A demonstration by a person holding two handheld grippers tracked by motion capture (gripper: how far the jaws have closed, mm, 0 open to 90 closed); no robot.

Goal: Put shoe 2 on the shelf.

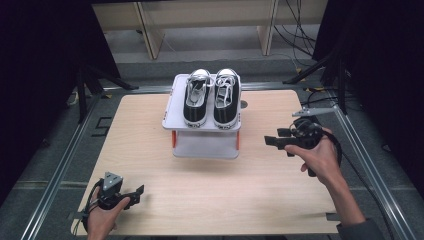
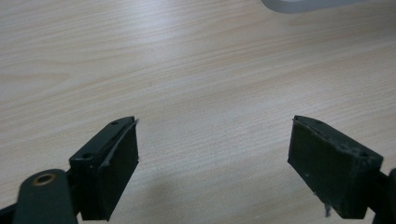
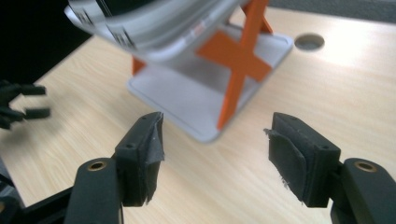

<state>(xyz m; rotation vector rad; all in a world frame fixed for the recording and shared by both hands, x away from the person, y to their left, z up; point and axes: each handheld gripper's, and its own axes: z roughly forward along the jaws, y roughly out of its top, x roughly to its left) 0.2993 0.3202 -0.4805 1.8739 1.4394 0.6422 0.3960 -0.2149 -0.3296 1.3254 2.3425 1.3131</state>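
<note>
Two sneakers [image 1: 210, 99]: side by side on white rack [image 1: 173, 107], counter [image 1: 210, 190] at 12 o'clock.
Left claw [image 2: 212, 163]: spread, empty.
Right claw [image 3: 215, 158]: spread, empty, facing rack's orange brace [image 3: 240, 56].
Risk: bumping brace may topple sneakers.

In the left gripper view, a pale rack [image 2: 303, 4] corner at 1 o'clock is cut off by the top edge. In the right gripper view, the rack's top shelf [image 3: 154, 32] and the shoes [image 3: 116, 7] on it are blurred and cropped at 11 o'clock, and the other gripper [image 3: 21, 105] at 9 o'clock is blurred and half out of frame. In the high view, the shoes [image 1: 210, 97] hide most of the shelf, the shelf covers the rack's base [image 1: 205, 145], and the right forearm [image 1: 352, 210] leaves at 5 o'clock.
</note>
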